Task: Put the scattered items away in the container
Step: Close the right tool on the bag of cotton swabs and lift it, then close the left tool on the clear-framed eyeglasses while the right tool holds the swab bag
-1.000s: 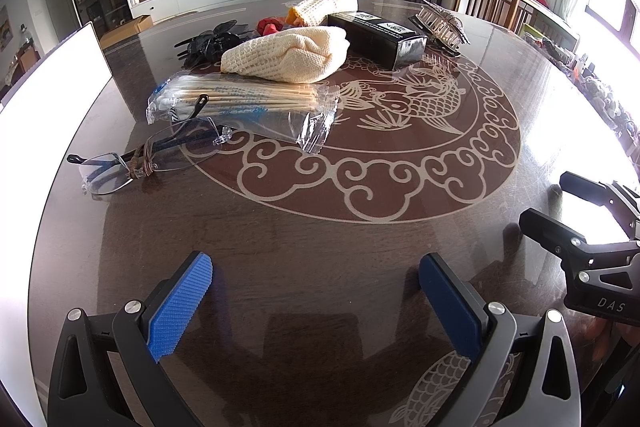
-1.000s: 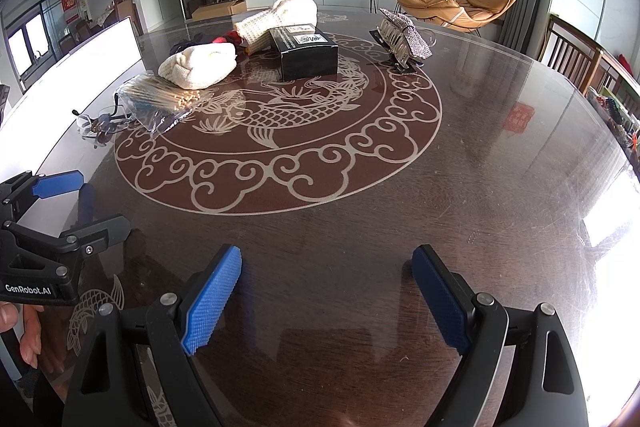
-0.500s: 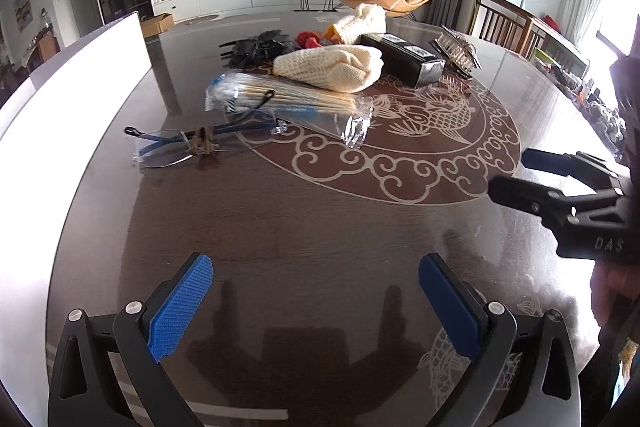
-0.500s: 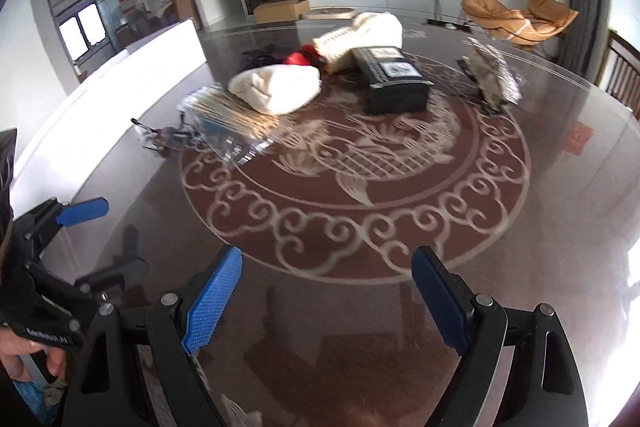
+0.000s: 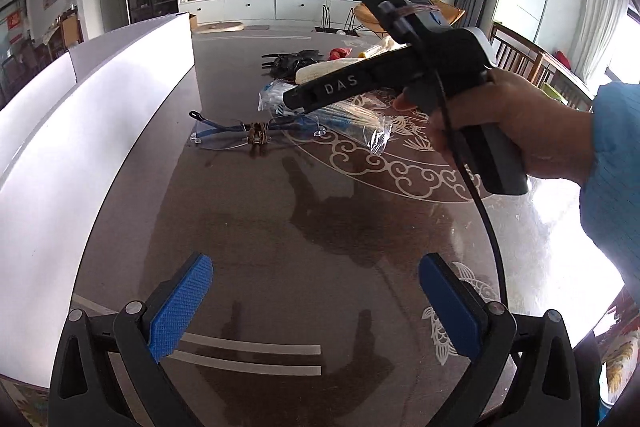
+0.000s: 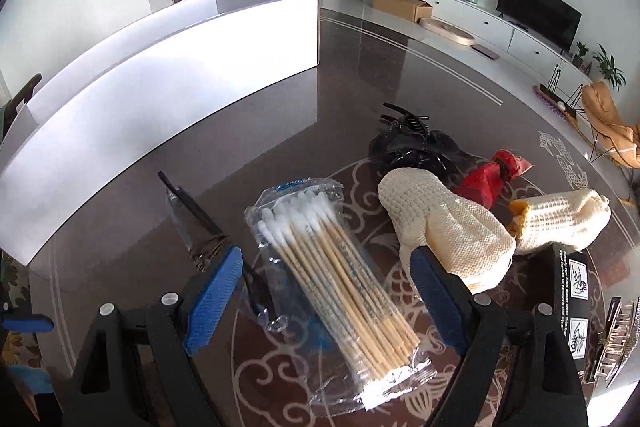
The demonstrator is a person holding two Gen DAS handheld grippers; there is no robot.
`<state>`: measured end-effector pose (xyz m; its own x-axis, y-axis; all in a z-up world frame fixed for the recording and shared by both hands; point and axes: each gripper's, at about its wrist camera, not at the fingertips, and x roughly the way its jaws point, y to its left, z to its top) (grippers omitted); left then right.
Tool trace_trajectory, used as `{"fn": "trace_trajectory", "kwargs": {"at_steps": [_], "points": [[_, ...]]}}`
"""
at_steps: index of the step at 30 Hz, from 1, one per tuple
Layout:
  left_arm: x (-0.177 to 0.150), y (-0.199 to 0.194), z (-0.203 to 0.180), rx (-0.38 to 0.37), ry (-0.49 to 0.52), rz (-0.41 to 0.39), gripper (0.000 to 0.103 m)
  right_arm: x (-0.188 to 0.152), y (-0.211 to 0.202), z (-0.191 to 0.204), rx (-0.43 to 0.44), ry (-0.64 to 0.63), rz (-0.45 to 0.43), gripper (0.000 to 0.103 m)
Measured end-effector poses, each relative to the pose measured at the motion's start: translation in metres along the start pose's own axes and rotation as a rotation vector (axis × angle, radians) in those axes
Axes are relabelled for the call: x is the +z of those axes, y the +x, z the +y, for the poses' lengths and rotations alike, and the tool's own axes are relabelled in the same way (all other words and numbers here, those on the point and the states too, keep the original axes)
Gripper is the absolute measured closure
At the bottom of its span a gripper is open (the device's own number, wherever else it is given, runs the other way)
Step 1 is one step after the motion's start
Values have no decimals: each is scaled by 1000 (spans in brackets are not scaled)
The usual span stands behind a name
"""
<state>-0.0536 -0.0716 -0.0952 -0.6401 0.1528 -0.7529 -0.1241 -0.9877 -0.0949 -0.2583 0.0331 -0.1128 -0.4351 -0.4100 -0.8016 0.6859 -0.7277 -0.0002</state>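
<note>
**Op A:** Since half a second back my right gripper (image 6: 326, 293) has swung across and down over the pile; it now fills the left wrist view at mid-height, held by a hand (image 5: 508, 131)

**Op B:** And what sits under it?

**Op A:** My bag of cotton swabs (image 6: 332, 267) lies right between its spread fingers, flat on the table (image 6: 360, 75). Its long axis runs from far-left to near-right, swab heads at the far end, so it lies roughly along the gripper's reach, not across the gap

**Op B:** Left side?

**Op A:** My left gripper (image 5: 316, 305) hangs back over bare table, fingers spread wide with nothing between them. It is well apart from the swabs, so the right one is clearly nearer

**Op B:** Where does it all go?

**Op A:** Into the white container (image 6: 180, 75) on the far left. The glasses (image 6: 200, 227) lie just left of the bag, the cream knitted mitt (image 6: 444, 227) just right. I judge a straight drop and pinch across the bag's narrow width is what comes next; the slick wrapper might slide
</note>
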Motion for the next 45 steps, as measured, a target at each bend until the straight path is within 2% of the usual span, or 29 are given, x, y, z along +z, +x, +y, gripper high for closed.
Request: {"fn": "trace_trajectory", "kwargs": {"at_steps": [3, 7, 9, 11, 12, 15, 18, 22, 26, 29, 31, 35, 39, 43, 45], "points": [[1, 5, 0, -5, -11, 12, 0, 6, 13, -9, 14, 22, 25, 17], [0, 10, 1, -10, -28, 24, 0, 10, 29, 2, 77, -71, 89, 18], [0, 12, 0, -4, -25, 30, 0, 6, 38, 9, 67, -124, 135, 34], [0, 14, -2, 2, -21, 36, 0, 4, 41, 5, 50, -99, 133, 54], [0, 15, -3, 3, -21, 40, 0, 2, 42, 1, 32, -73, 132, 55], [2, 18, -3, 7, -27, 60, 0, -15, 40, -10, -20, -20, 134, 56], [9, 20, 0, 18, -65, 67, 0, -51, 23, -21, -72, 38, 133, 56], [38, 32, 7, 38, -207, 57, 0, -115, -14, -34, -133, 141, 121, 56], [75, 57, 17, 157, -372, 17, 0, -161, -38, -33, -161, 174, 107, 56], [99, 84, 25, 226, -480, 4, 0, -173, -41, -28, -166, 183, 91, 56], [111, 107, 29, 274, -537, 48, 0, -179, -42, -25, -171, 184, 83, 56], [121, 135, 34, 298, -640, 118, 0, -186, -47, -29, -166, 189, 70, 56], [127, 147, 28, 378, -643, 137, 0, -185, -56, -33, -151, 206, 61, 55], [123, 150, 20, 380, -567, 100, 0, -190, -58, -28, -154, 208, 50, 54], [118, 146, 14, 352, -498, 57, 17, -187, -58, -32, -158, 209, 45, 54]]}}
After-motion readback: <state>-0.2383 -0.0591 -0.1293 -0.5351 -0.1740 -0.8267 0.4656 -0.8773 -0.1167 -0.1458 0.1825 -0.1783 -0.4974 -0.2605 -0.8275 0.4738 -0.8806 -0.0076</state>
